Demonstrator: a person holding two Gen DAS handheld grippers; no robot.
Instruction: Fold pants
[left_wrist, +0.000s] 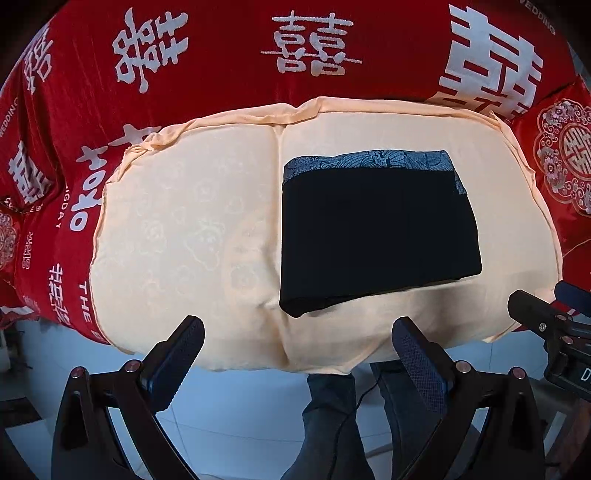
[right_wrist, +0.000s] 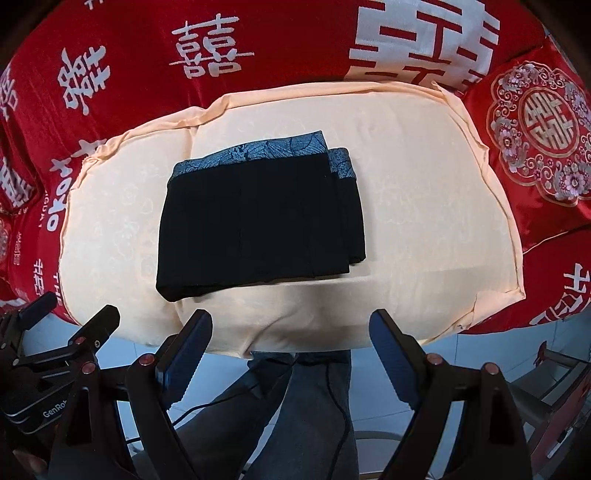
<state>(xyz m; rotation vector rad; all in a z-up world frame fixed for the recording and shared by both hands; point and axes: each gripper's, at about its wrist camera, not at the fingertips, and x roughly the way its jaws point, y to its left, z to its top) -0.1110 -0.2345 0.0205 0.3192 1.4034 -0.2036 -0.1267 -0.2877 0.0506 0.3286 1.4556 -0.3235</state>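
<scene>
2 hand-held grippers, the left hand-held gripper (left_wrist: 297, 334) and the right hand-held gripper (right_wrist: 291, 326), hang with jaws wide apart (nothing between them) above the folded black pants (right_wrist: 258, 221), which lie on a peach cushion (right_wrist: 424, 229).

Left gripper (left_wrist: 297, 345) jaws wide apart, empty, above cushion's (left_wrist: 177, 229) near edge; folded black pants (left_wrist: 376, 229) lie flat ahead, slightly right of the fingers.
</scene>
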